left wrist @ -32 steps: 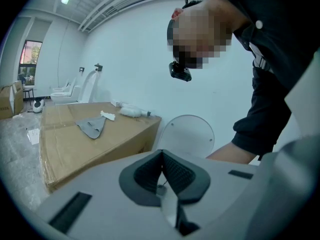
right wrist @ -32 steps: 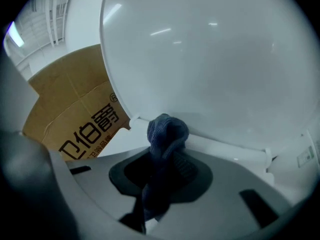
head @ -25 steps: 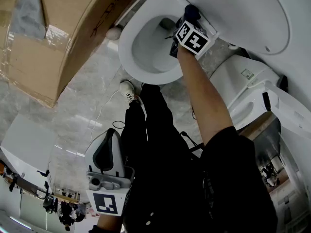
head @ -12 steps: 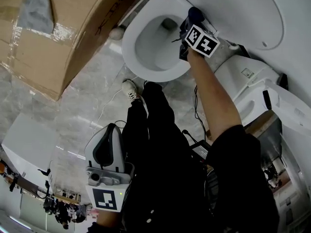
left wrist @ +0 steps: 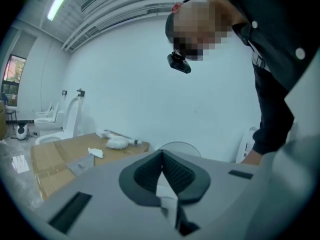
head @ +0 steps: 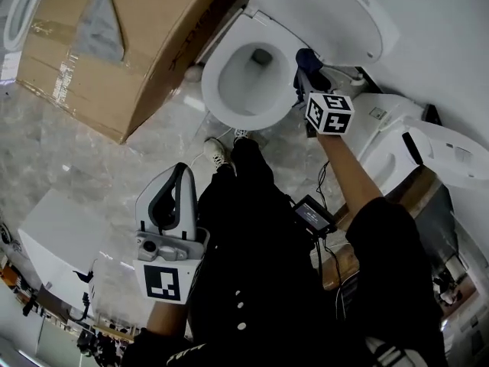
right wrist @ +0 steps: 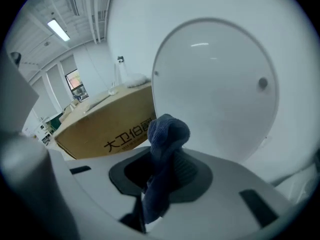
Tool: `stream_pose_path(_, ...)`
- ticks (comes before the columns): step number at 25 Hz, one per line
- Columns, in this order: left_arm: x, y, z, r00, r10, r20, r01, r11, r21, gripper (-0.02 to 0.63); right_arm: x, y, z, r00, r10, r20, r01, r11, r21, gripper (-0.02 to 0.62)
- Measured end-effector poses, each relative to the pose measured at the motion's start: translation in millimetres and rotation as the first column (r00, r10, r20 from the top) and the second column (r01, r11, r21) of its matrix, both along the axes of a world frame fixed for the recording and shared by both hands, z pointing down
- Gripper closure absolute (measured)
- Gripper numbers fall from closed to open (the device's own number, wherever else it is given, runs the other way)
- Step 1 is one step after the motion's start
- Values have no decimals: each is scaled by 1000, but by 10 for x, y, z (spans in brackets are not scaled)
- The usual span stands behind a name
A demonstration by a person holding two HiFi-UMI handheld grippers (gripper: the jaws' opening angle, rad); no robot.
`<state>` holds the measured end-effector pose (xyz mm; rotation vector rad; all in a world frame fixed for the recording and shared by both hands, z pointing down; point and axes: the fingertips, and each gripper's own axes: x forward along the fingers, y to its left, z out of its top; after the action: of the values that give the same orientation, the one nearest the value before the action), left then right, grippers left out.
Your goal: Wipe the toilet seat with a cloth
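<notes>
Right gripper (head: 307,73): I read the jaws as clamped tight on the cloth (right wrist: 167,134), nothing else in them.
Cloth: dark blue, bunched; one end sticks up past the fingertips, the rest hangs back between the pads.
Toilet seat (head: 211,82): just left of the right gripper's tip in the head view; I can't tell if the cloth touches the rim.
Lid (right wrist: 215,84): raised, straight ahead of the right jaws, behind the cloth.
Left gripper (left wrist: 162,170): jaws closed tip to tip, I see nothing held; it hangs low by my leg, well apart from the toilet.
Cardboard box (head: 130,44): ahead-left of both grippers.
</notes>
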<state>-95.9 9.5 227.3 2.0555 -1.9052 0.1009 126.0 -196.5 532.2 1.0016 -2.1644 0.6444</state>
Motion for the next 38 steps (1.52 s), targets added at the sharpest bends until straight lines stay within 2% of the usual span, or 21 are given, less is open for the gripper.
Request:
stream_pose_path(4, -59, 16, -355, 1000, 4, 24, -6, 998, 60, 597, 112, 46, -616, 997, -74, -8, 74, 992, 98, 508)
stream_pose_path(10, -29, 141, -752, 998, 46, 43, -50, 994, 97, 595, 228, 135, -1562, 991, -133, 8, 127, 959, 252, 508)
stream_pose_path(13, -82, 168, -973, 998, 38, 51, -45, 989, 140, 597, 331, 167, -2039, 992, -120, 29, 105, 941, 322, 508)
stream_pose_path(17, -250, 290, -1169, 997, -17, 78, 5, 989, 145, 597, 496, 328, -2627, 993, -111, 48, 83, 913, 399, 508)
stream_pose_path(23, -347, 374, -1565, 992, -35, 120, 9, 978, 208, 597, 745, 498, -3319, 994, -63, 94, 12, 882, 471, 508)
stream_pose_path(32, -469, 497, -1975, 984, -85, 160, 35, 956, 291, 597, 919, 694, -4063, 982, -24, 189, -92, 809, 580, 508)
stream_pose_path(38, -685, 642, -2215, 966, -199, 165, 129, 924, 360, 597, 1036, 747, -4474, 960, -9, 279, -182, 739, 649, 508)
